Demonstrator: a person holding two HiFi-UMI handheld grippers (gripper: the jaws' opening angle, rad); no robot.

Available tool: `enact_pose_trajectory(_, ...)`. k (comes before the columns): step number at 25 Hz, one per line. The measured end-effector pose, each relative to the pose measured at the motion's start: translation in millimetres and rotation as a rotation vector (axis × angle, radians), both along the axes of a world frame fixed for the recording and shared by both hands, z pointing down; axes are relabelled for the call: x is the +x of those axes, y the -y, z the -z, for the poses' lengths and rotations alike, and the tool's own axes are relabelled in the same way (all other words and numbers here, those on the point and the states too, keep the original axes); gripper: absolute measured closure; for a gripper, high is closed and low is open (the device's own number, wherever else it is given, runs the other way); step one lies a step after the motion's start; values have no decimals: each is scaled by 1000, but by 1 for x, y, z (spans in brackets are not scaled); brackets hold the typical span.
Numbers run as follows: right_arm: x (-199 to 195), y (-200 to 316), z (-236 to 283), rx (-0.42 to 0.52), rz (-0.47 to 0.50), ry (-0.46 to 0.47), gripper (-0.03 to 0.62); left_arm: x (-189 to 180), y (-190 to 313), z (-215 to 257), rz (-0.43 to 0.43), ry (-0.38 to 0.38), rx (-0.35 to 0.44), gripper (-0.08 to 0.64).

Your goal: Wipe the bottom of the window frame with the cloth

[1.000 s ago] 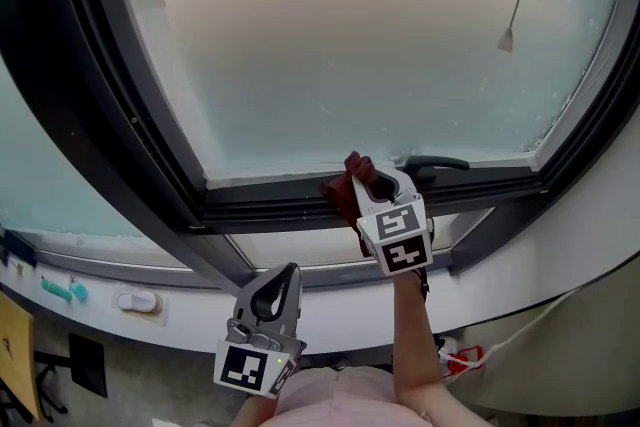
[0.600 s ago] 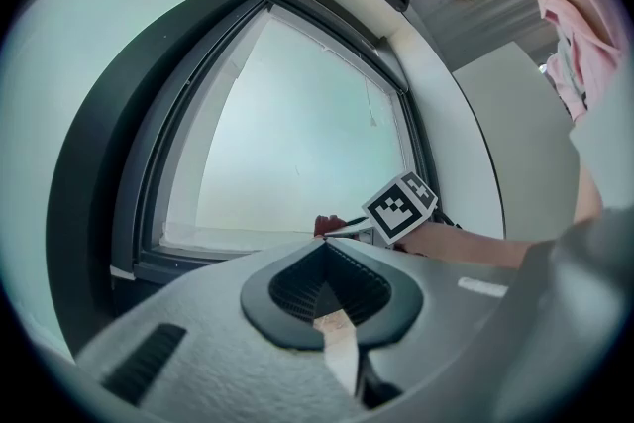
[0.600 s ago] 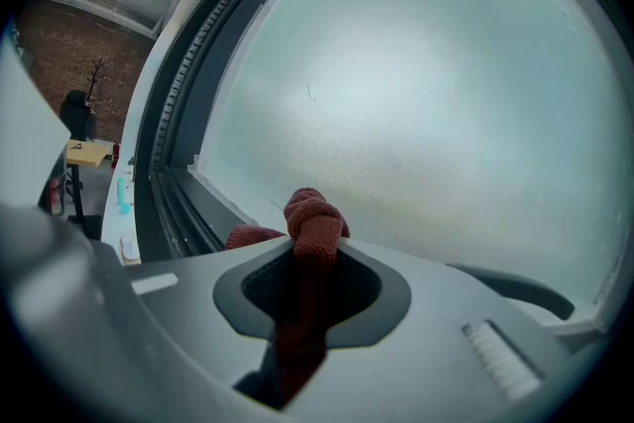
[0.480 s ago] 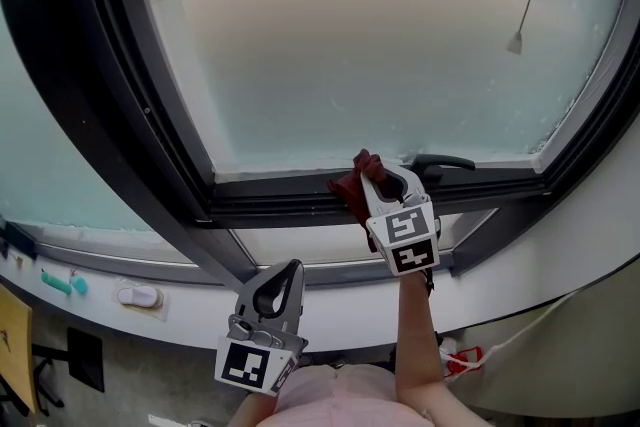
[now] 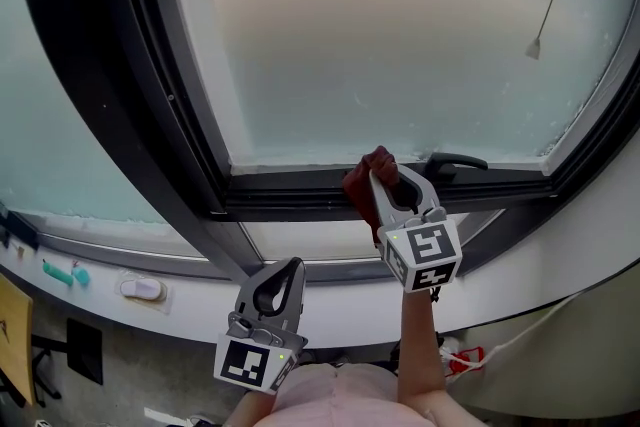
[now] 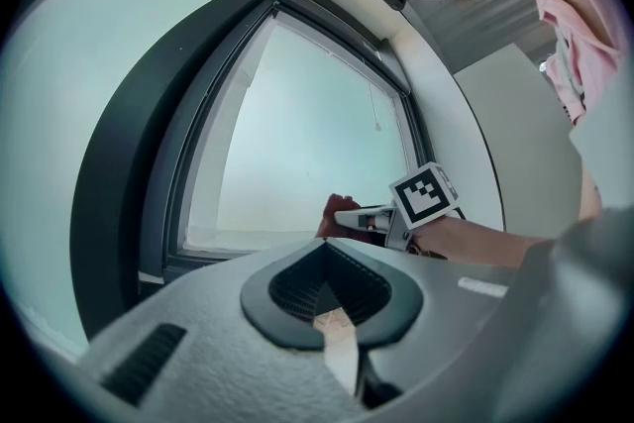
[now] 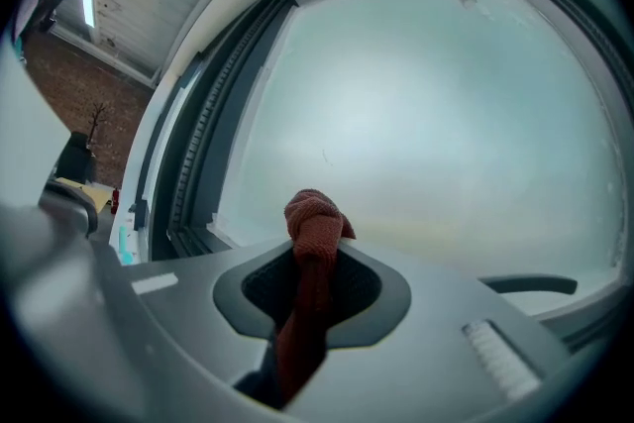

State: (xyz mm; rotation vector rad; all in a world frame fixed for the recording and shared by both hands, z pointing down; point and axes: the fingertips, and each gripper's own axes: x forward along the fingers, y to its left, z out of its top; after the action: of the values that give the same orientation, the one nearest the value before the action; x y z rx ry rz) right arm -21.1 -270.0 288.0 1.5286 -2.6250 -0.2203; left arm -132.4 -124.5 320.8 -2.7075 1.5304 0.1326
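Observation:
A dark red cloth [image 5: 366, 179] is bunched against the dark bottom rail of the window frame [image 5: 290, 192], just left of the black window handle [image 5: 455, 162]. My right gripper [image 5: 385, 183] is shut on the cloth, which sticks out past its tips. In the right gripper view the cloth [image 7: 315, 225] runs up between the jaws of the right gripper [image 7: 305, 297], with frosted glass behind. My left gripper [image 5: 284, 273] hangs lower, below the sill, shut and holding nothing. From the left gripper view, the left gripper [image 6: 332, 317] looks towards the cloth [image 6: 335, 211] and the right gripper [image 6: 362, 216].
A thick dark frame post [image 5: 120, 105] slants down on the left. A blind cord with a small weight [image 5: 537, 48] hangs at the upper right. On the white sill [image 5: 340, 300] lie a teal item [image 5: 64, 273] and a white object [image 5: 140, 288]. The handle [image 7: 530, 285] lies right of the cloth.
The head view has shifted, so the window sits further right. The right gripper still holds the cloth at the same spot beside the handle. The left gripper has not moved.

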Motion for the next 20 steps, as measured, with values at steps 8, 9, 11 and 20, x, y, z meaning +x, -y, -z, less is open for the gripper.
enact_pose_trajectory(8, -85, -26, 14, 34, 155, 14, 526, -28, -11, -1, 24, -2, -1, 561)
enact_pose_trajectory(9, -96, -27, 12, 32, 167, 10, 526, -33, -12, -1, 28, -2, -3, 561)
enact_pose_trajectory(11, -119, -30, 10, 25, 196, 8, 526, -44, -15, -2, 40, -3, -4, 561)
enact_pose_trajectory(20, -204, -42, -6, 0, 285, -39, 526, -91, -24, -3, 93, -7, -6, 561)
